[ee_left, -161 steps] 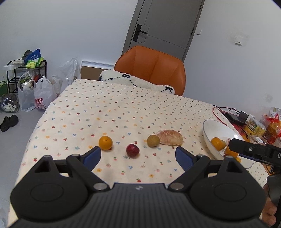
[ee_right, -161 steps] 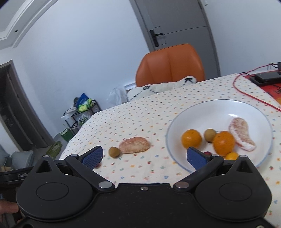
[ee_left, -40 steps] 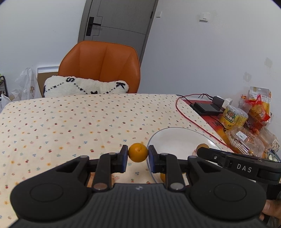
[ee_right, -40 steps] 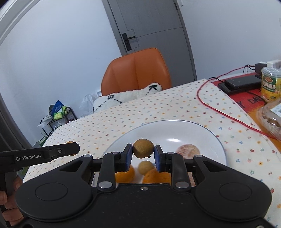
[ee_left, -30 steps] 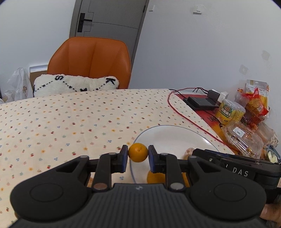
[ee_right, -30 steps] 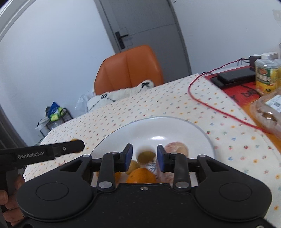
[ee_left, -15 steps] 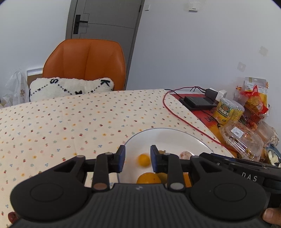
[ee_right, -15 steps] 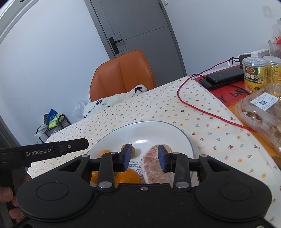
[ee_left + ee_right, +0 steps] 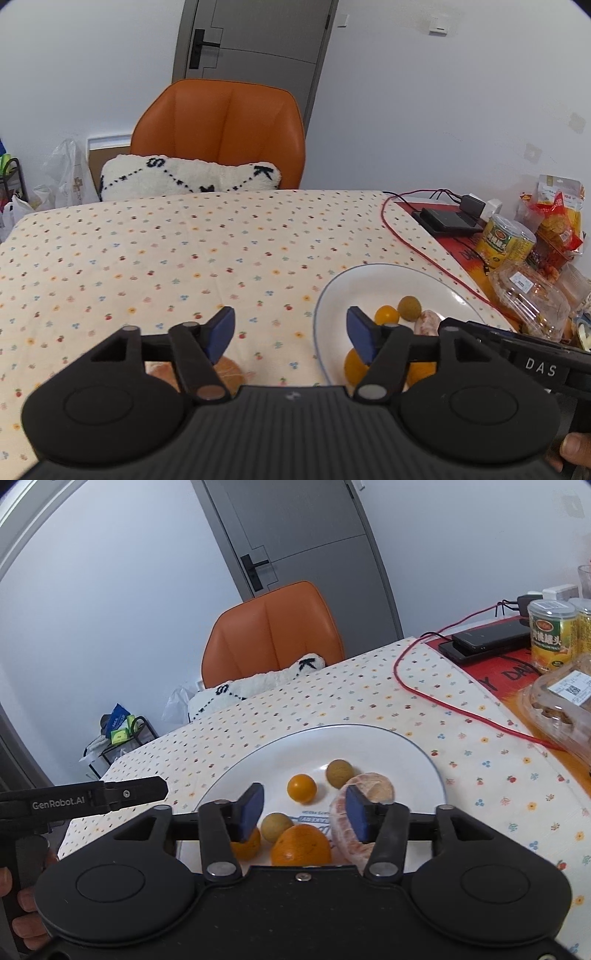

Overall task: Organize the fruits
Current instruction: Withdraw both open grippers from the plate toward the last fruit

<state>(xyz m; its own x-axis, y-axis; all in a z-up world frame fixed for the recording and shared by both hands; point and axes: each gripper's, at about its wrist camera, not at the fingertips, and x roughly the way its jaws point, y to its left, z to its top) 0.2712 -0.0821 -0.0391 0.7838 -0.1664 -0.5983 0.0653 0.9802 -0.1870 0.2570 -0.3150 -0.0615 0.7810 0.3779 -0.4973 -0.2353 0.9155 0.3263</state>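
Both jaws spread wide, nothing held. Left gripper (image 9: 290, 329) above the floral tablecloth (image 9: 184, 251), its right blue pad over the near-left rim of the white plate (image 9: 436, 280), its left pad over a peeled citrus piece (image 9: 229, 371) lying on the cloth outside the plate, just beside its left edge. Right gripper (image 9: 303, 813) directly above the plate (image 9: 369, 746), blue pads apart, with fruit showing between and below them.

On the plate, in the right wrist view: a small orange (image 9: 302, 787) near the middle, a brownish-green round fruit (image 9: 339, 772) just to its right, a second one (image 9: 276, 827) nearer the camera, a larger orange (image 9: 301, 845) touching it at the near edge, another orange (image 9: 246, 843) partly hidden under the left pad, and a peeled citrus half (image 9: 364, 808) on the right side, partly behind the right pad. Printed blue lettering on the plate floor, too small to read.

Beyond the plate – a red cable (image 9: 436, 698) looping across the cloth to a dark device (image 9: 491, 638) on a red mat, a can of yellow peaches (image 9: 552, 635), a clear plastic container (image 9: 561, 705) at the right edge. At the far side of the table, an orange chair (image 9: 221, 129) with a white cushion (image 9: 184, 179) – grey door (image 9: 255, 55) behind.

Part of a hand (image 9: 576, 452) at the lower right of the left wrist view, on the other gripper's handle.
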